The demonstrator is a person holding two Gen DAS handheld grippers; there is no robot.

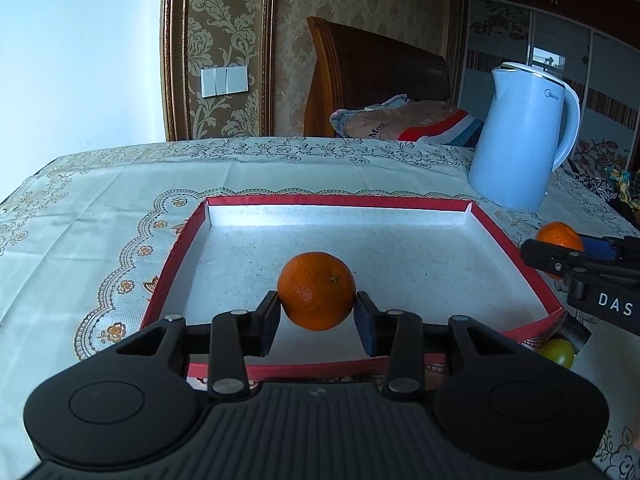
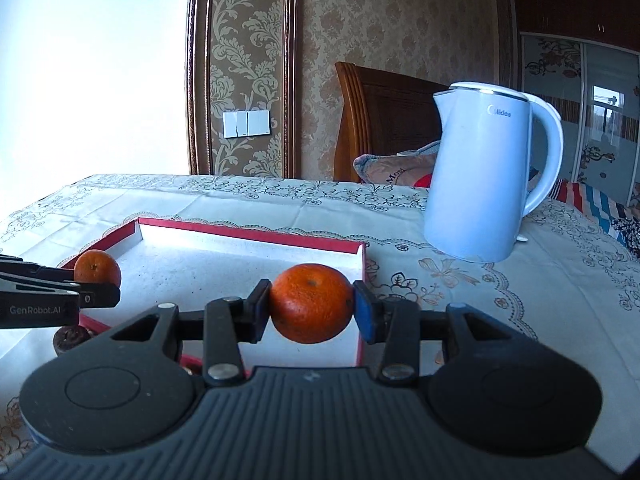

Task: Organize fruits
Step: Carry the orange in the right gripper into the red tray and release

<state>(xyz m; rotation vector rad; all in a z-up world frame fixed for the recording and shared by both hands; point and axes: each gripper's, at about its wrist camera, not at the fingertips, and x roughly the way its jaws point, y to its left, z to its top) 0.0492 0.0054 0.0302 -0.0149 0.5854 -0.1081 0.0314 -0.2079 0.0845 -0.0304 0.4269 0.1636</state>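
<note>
A shallow red-rimmed box (image 1: 168,264) with a white floor lies on the patterned tablecloth; it also shows in the right wrist view (image 2: 256,234). My left gripper (image 1: 317,322) is shut on an orange (image 1: 316,290) and holds it over the box's near half. My right gripper (image 2: 311,310) is shut on a second orange (image 2: 312,302) above the box's right rim. Each gripper shows in the other's view, the right one (image 1: 560,256) with its orange (image 1: 558,234), the left one (image 2: 96,292) with its orange (image 2: 97,266). A yellow-green fruit (image 1: 558,352) lies outside the box's near right corner.
A pale blue electric kettle (image 1: 524,136) stands on the table behind the box's right corner, also in the right wrist view (image 2: 488,172). A small dark brown round thing (image 2: 72,338) sits near the box's front edge. A bed with pillows lies behind the table.
</note>
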